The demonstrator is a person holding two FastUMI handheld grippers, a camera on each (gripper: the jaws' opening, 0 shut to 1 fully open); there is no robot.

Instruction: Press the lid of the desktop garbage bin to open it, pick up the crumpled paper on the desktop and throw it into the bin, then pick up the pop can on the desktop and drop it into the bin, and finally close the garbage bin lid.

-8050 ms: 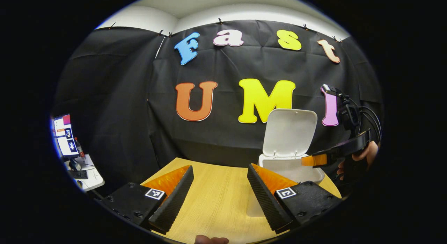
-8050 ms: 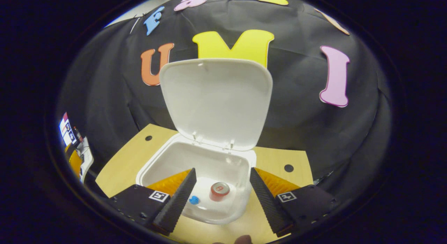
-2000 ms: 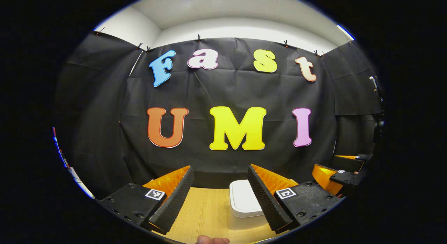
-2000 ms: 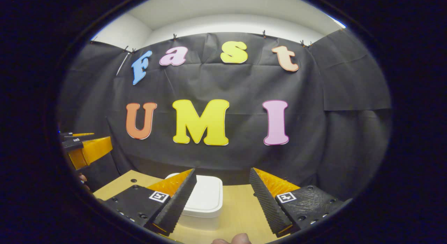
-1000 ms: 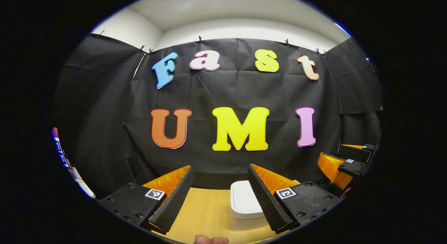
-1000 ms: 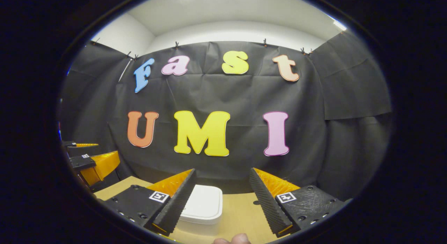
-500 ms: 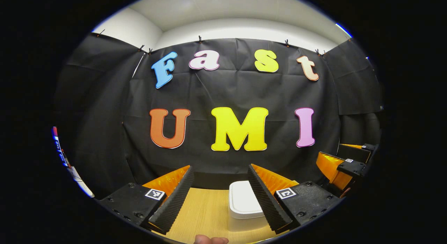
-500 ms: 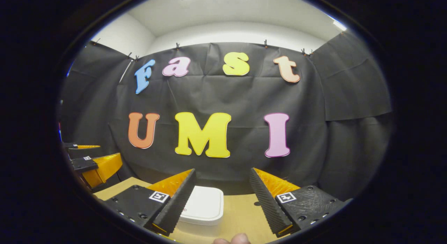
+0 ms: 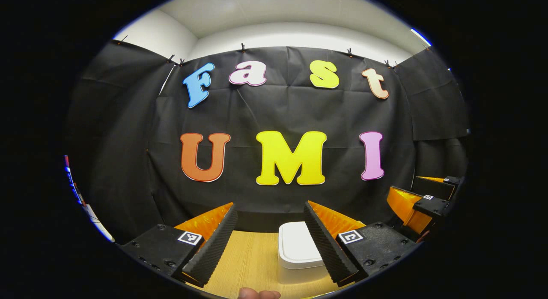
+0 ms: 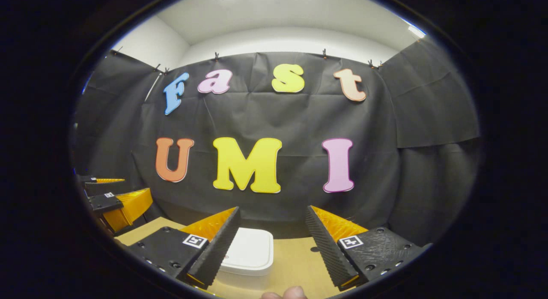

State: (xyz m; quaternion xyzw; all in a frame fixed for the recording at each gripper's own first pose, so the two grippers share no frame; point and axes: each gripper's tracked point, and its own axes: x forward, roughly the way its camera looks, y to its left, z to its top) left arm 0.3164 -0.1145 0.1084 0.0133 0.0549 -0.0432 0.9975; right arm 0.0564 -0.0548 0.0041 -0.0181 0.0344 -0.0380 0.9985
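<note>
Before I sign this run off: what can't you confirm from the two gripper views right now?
- Bin contents: the shut lid hides the inside in both views.
- Bin's right side, left gripper view: behind the left gripper.
- Bin's left side, right gripper view: behind the right gripper.
- Table: its near part is cut off by the bottom edge.

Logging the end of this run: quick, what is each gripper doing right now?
Left gripper: jaws open, holding nothing.
Right gripper: jaws open, holding nothing.
</note>
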